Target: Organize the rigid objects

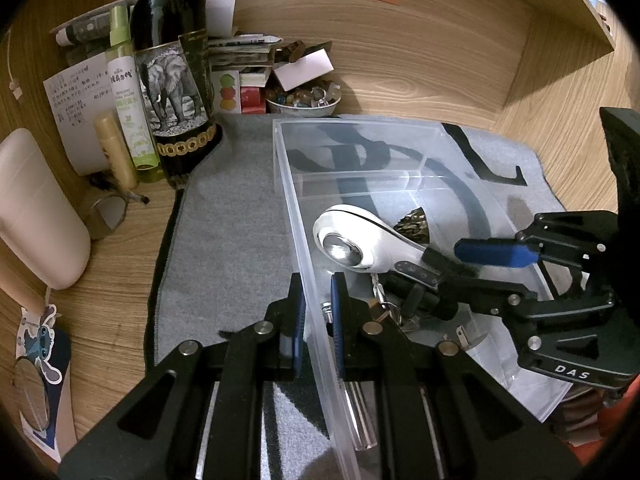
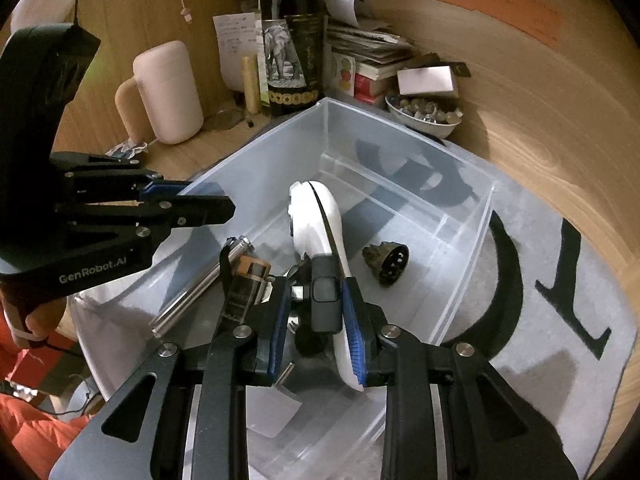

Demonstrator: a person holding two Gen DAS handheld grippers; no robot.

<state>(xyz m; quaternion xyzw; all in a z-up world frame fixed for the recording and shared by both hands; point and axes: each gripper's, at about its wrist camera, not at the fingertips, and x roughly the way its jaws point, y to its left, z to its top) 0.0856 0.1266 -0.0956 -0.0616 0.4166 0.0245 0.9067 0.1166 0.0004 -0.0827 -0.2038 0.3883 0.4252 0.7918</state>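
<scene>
**Left tongs pinch the bin wall; right tongs straddle the white device's handle**

Left wrist view: I have my left gripper (image 1: 318, 312) at lower centre, clenched on the near side wall of the clear plastic bin (image 1: 360, 126), one blue pad outside the wall and one inside. Inside the bin lies the white handheld device (image 1: 360, 238). Its long axis runs from centre-left down toward the right; the round head with its shiny metal disc points to the left of the frame, and the handle runs toward the right gripper (image 1: 466, 254), which reaches in from the right edge. A small dark spiky piece (image 1: 414, 224) sits just behind the handle. Keys (image 1: 394, 312) lie below it. The bin rests on a grey mat (image 1: 228, 220); a dark wine bottle (image 1: 172, 80) stands upper left.

Right wrist view: my right gripper (image 2: 316, 326) sits at lower centre with the device (image 2: 316, 216) between its blue pads. The left pad stands off from the handle, and a dark key fob (image 2: 326, 300) lies in the gap; whether the right pad still presses I cannot tell. Here the device's long axis runs nearly up the frame, head pointing to the top. A metal cylinder (image 2: 200, 284) lies diagonally at centre-left. The left gripper (image 2: 204, 204) grips the bin (image 2: 404, 128) rim at left.
</scene>
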